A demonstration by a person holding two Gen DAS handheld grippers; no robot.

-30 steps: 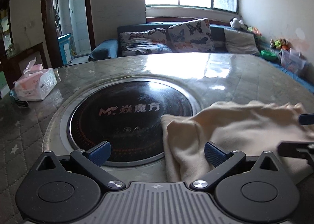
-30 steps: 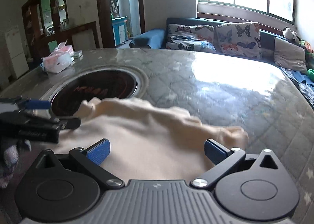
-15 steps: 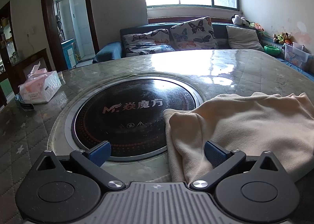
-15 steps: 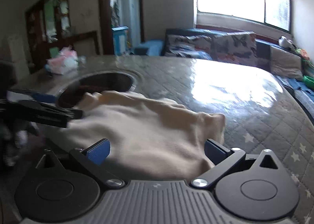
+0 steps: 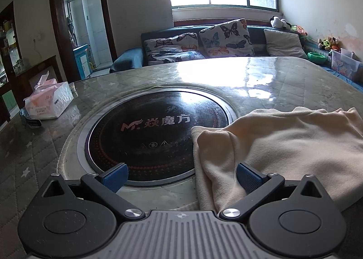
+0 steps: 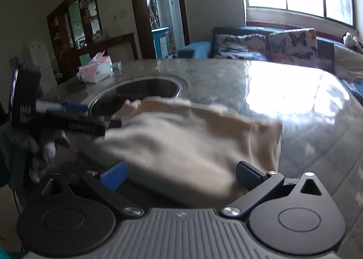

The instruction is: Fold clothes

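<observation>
- Both released: left gripper (image 5: 181, 174) and right gripper (image 6: 180, 174) spread wide, grasping nothing.
- Cream garment (image 5: 283, 145) bunched, corner overlapping induction hob (image 5: 156, 134).
- Risk: single-layer pinch, lopsided fold.

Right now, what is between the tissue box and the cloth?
The round black cooktop set in the table lies between the tissue box and the cloth, clearest in the left wrist view.

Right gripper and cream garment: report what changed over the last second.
The right gripper has drawn back out of the left wrist view, where its tip showed at the right edge a second ago. Both grippers stay open; the left gripper holds nothing. The cream garment still lies beside the round cooktop, its corner over the cooktop's edge; the tissue box is unmoved.
</observation>
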